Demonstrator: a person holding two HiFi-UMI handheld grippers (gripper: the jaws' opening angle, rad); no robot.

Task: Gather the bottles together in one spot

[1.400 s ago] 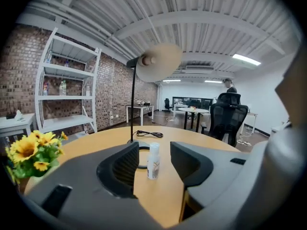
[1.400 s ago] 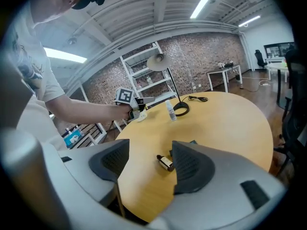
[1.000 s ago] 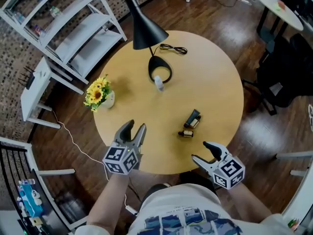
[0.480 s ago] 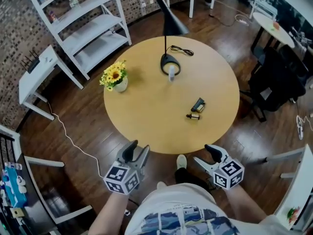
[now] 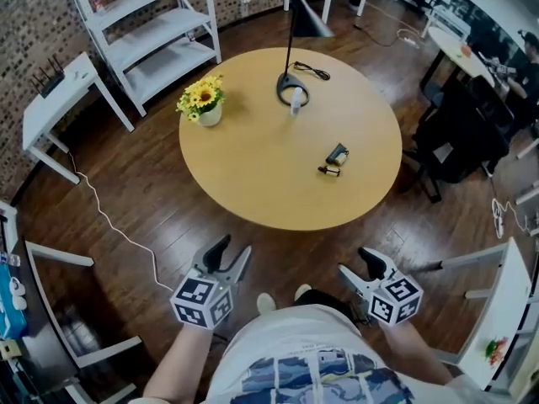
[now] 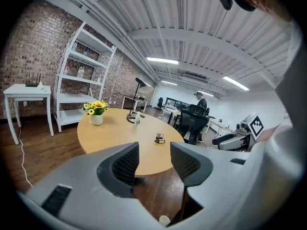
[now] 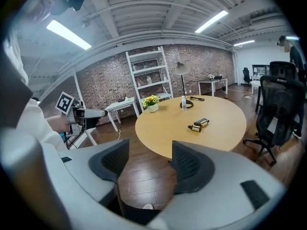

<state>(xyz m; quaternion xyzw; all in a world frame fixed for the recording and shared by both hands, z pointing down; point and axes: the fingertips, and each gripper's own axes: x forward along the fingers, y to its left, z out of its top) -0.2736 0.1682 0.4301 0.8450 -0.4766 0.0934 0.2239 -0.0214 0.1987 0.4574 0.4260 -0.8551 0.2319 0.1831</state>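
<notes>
Plainly, both grippers hang over the wooden floor [image 5: 143,217], short of the round table [image 5: 253,175], and neither touches anything. The left gripper [image 5: 232,249] has its jaws standing apart with nothing held: in the left gripper view only floorboards and the near table edge show in the gap between the ribbed pads [image 6: 125,163]. The right gripper [image 5: 355,262] is likewise parted and empty, with bare floor between its jaws and the table beyond them. All the bottles lie well ahead of the fingertips, up on the tabletop. A dark bottle [image 5: 338,153] lies on its side, and a small brown bottle [image 5: 328,171] lies just beside it on the side nearer the fingers; the pair sits ahead of the right gripper's fingers, toward the table's right part. A pale bottle [image 5: 295,101] stands upright farther off still, inside the ring base of a black lamp [image 5: 296,23], well apart from the other two and roughly in line between the two grippers. Ahead of the left gripper's fingers and off to their left, a white pot of yellow flowers [image 5: 202,101] stands near the table's far left edge. Past the table on that side are a white shelf unit [image 5: 152,23] and a white side table [image 5: 55,99]; to the right of the right gripper's fingers, beyond the table edge, stands a dark office chair [image 5: 455,133].
</notes>
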